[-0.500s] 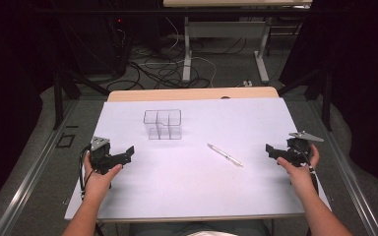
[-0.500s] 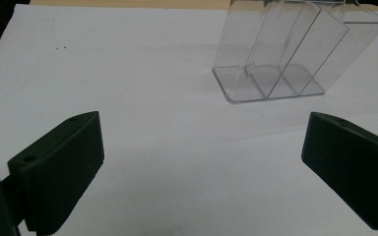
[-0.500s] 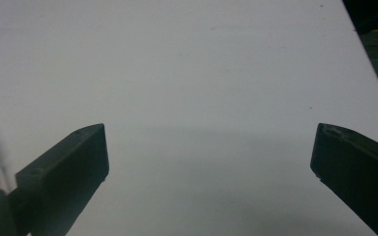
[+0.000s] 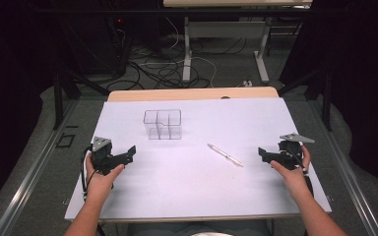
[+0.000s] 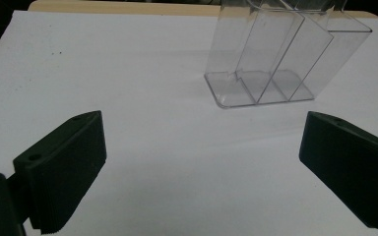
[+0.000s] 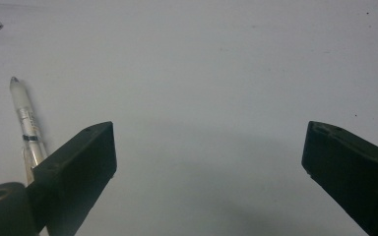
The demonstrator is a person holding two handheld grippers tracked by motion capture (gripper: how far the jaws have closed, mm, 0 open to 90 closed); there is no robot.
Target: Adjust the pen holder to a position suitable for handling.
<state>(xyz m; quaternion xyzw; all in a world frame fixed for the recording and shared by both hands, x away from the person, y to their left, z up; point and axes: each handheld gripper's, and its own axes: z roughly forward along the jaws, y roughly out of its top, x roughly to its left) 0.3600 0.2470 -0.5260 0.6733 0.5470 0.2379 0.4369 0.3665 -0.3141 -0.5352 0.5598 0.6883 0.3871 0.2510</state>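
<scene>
A clear plastic organizer (image 4: 163, 124) with several compartments stands upright on the white sheet, toward the back centre; it is empty (image 5: 275, 54). A white pen (image 4: 225, 155) lies flat on the sheet, right of centre. My left gripper (image 4: 128, 153) rests at the left side, open with nothing between its jaws, pointing toward the organizer. My right gripper (image 4: 265, 154) is at the right side, open and empty, a short way right of the pen. In the right gripper view the pen (image 6: 25, 123) lies just beside the left jaw.
The white sheet (image 4: 197, 196) covers a wooden table (image 4: 192, 93). Beyond the table's far edge are desk legs and cables on the floor (image 4: 177, 64). A metal rail (image 4: 29, 182) runs along the left side.
</scene>
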